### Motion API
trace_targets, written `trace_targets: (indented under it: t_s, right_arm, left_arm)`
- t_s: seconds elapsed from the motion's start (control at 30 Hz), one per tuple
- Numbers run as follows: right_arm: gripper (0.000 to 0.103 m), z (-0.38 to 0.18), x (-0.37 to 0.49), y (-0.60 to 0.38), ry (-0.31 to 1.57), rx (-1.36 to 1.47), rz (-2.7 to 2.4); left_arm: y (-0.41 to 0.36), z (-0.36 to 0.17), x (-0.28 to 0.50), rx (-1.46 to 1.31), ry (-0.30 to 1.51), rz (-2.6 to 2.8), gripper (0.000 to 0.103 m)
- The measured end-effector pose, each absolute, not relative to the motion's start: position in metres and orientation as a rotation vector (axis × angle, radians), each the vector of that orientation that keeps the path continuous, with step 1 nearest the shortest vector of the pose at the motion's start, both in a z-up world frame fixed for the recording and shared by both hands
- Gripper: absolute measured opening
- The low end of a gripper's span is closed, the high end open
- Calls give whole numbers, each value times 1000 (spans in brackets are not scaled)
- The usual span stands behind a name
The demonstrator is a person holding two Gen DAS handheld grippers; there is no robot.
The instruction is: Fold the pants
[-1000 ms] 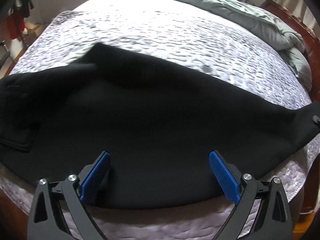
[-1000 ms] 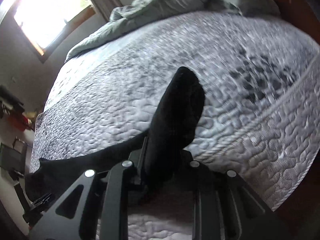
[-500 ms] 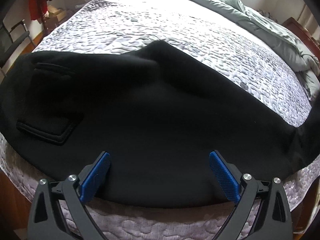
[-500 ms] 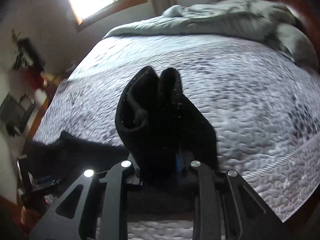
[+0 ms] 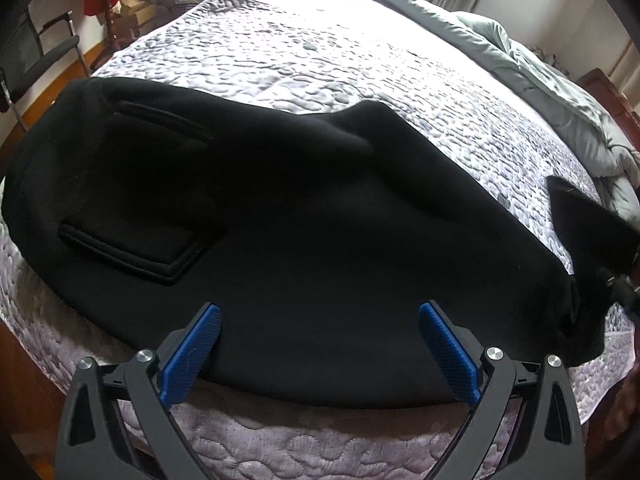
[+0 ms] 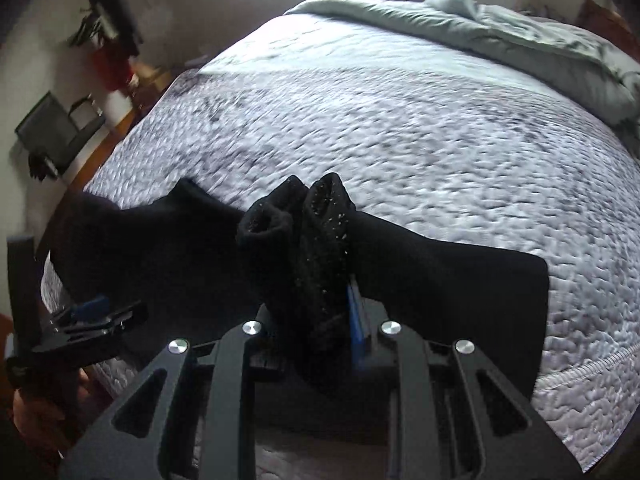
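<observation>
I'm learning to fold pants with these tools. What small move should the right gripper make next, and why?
Probably carry the bunched hem on toward the waist end. The right gripper is shut on the pants, whose waist end with the pocket lies flat on the bed. The left gripper hovers open above the pants, holding nothing.

Pants (image 5: 320, 208): matt black fleece cloth. Bedcover (image 5: 320, 48): quilted, bumpy fabric. Tongs pads (image 5: 448, 352): ribbed blue plastic.
</observation>
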State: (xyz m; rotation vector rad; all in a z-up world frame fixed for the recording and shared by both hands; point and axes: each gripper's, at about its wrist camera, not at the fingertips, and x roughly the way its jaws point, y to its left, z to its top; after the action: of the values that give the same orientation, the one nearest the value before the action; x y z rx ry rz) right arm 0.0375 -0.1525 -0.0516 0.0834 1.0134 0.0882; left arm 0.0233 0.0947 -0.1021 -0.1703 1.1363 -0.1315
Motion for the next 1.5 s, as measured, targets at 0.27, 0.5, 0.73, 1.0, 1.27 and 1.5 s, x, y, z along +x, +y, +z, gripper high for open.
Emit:
trace_targets:
  t_s: [0.27,0.5,0.73,1.0,1.27,1.5]
  right_arm:
    - [41,-95,37,-122,1115,67,161]
    - [52,-96,19,-135,1147,303,383]
    - [54,-65,-20,-197,1043,413,272]
    - [55,-60,-54,-261,991,481,104]
    - [56,-70,-60,-268,998,494,86]
    - [58,-74,-56,-270,996,506,88]
  left_arm:
    - [101,-99,24,-206,1142,-141,99]
    - [87,-99,26,-241,1182,-214,99]
    - [50,-108,25,-290,1270,-337,99]
    - [8,-118,34,-190,1300,-336,99]
    - [-13,-116,39,-197,1289,-371,66]
    - [-11,-117,37,-203,1267,-352,13]
